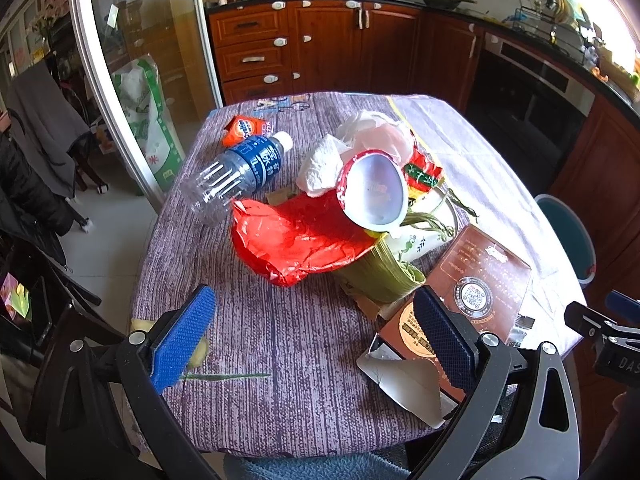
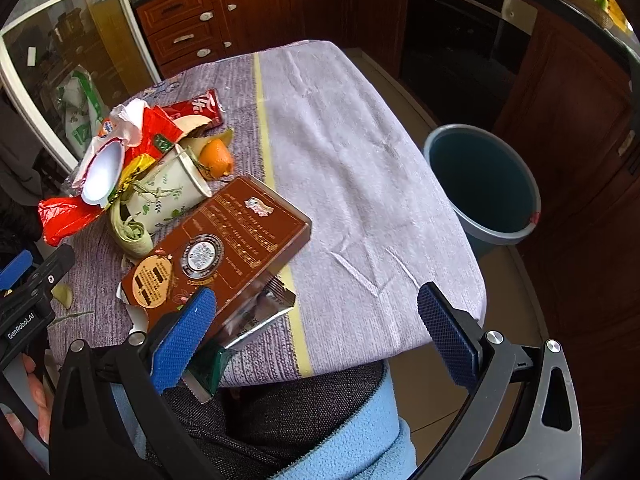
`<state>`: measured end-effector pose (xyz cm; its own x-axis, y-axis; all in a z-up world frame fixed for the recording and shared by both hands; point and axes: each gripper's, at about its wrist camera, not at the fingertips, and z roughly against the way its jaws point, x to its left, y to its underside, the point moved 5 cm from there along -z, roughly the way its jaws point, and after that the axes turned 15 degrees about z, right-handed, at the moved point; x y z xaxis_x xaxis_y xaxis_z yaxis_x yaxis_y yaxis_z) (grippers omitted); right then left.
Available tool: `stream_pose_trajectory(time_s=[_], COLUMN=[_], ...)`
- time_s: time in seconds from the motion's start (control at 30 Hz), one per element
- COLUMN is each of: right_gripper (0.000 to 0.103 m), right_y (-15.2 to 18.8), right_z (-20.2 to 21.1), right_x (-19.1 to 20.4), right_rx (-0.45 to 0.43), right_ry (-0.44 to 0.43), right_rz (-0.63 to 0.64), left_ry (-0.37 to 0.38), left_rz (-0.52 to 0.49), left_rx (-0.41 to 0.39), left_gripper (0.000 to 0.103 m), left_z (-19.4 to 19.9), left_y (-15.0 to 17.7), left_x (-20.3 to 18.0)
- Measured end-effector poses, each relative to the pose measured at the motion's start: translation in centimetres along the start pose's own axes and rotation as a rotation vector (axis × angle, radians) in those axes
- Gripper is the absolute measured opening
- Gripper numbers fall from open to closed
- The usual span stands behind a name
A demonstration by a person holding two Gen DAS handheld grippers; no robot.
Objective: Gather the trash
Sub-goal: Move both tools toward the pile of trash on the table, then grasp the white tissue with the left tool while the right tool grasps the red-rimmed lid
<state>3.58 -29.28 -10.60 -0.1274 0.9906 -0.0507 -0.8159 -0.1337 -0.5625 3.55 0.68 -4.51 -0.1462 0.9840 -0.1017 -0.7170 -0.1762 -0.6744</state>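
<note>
- Gaping wide and holding nothing, the right tongs [image 2: 316, 336] hang over the near edge of the table [image 2: 360, 160]; the left tongs [image 1: 316, 336] are likewise spread and empty.
- Nearest trash is the brown box [image 2: 224, 248], lying flat just ahead-left of the right tongs, long axis running diagonally away to the right.
- Right hand looks better placed: the bin [image 2: 484, 184] stands on the floor beyond the table's right side.
- Remaining pile, red bag [image 1: 296, 240] and bottle [image 1: 236, 172], sits ahead of the left tongs.
</note>
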Motion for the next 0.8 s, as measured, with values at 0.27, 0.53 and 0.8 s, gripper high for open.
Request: stream_pose_trajectory(time_s=[0.27,0.53,0.8], right_gripper=[0.096,0.059,0.039], right_y=[-5.0,-11.2,-13.6], right_z=[-0.3,-2.1,-5.9], right_x=[4.8,10.7,14.3], right_rx=[-0.081,-0.104,-0.03], right_ry=[-0.173,-0.292,-0.387], right_rz=[0.138,0.238,0.272], left_ry=[-0.001,0.008,0.067], left_rz=[-0.103,-0.097,-0.051], left_rx=[-0.058,0.052,0.086], left_gripper=[0.099,0.099,0.099], left_z=[0.0,-2.7,-4.8], left_y=[-4.2,-7.2,-8.8], left_x=[2.3,4.9,6.5])
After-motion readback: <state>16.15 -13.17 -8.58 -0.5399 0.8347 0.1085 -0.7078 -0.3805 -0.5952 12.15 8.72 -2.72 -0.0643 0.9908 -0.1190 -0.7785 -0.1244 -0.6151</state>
